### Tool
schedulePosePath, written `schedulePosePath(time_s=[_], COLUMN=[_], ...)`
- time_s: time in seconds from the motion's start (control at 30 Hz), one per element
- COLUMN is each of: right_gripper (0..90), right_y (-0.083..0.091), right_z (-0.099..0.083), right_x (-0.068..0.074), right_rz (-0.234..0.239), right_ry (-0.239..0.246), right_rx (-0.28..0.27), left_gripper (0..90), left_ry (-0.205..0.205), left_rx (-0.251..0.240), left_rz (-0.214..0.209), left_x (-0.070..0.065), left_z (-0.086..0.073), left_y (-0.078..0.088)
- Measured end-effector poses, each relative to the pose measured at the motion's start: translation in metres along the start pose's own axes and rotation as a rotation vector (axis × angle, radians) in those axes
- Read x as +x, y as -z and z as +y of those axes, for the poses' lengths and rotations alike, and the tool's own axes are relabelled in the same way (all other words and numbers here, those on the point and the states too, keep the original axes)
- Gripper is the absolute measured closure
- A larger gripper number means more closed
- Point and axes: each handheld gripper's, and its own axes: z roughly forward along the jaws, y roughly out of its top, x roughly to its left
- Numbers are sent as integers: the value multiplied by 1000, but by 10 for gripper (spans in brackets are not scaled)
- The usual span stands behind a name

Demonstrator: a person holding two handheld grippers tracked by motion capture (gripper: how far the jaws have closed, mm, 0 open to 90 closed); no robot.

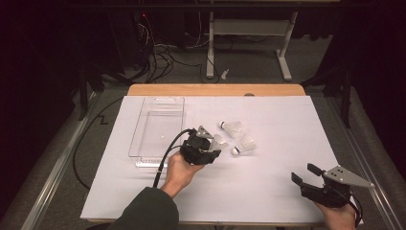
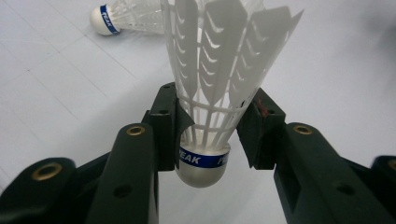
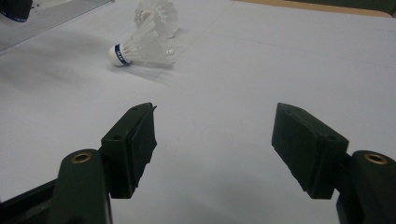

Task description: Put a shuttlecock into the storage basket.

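One shuttlecock (image 2: 205, 98) is sitting clamped between the pads of the left tool (image 2: 208, 135), cork end pointing back toward the hand and feathers fanning forward. Just beyond this tool two more shuttlecocks (image 1: 239, 136) are lying on the white counter (image 1: 268, 191), and to its left the clear tray (image 1: 158, 125) is standing with nothing visible inside. The right tool (image 3: 215, 140) is waiting with jaws wide and nothing between them, well apart from the shuttlecocks. Judging by this, the sorting is barely starting: one picked, none placed yet.
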Motion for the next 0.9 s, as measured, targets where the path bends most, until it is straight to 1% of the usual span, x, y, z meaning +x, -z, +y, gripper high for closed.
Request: schedulePosePath(time_s=[0.27,0.33,0.6,0.9], right_gripper=[308,308,308,307], right_y=[0,0,0,0], right_z=[0,0,0,0], right_x=[0,0,0,0], right_rz=[0,0,-1,-1], right_ry=[0,0,0,4], right_rx=[-1,-2,-3,-3], left_gripper=[627,628,631,635], left_ry=[11,8,18,41], left_rx=[-31,-32,-52,-74], left_rz=[10,11,15,23], left_x=[3,4,6,12], left_z=[-2,-1,-2,-3], left_y=[9,11,16,25])
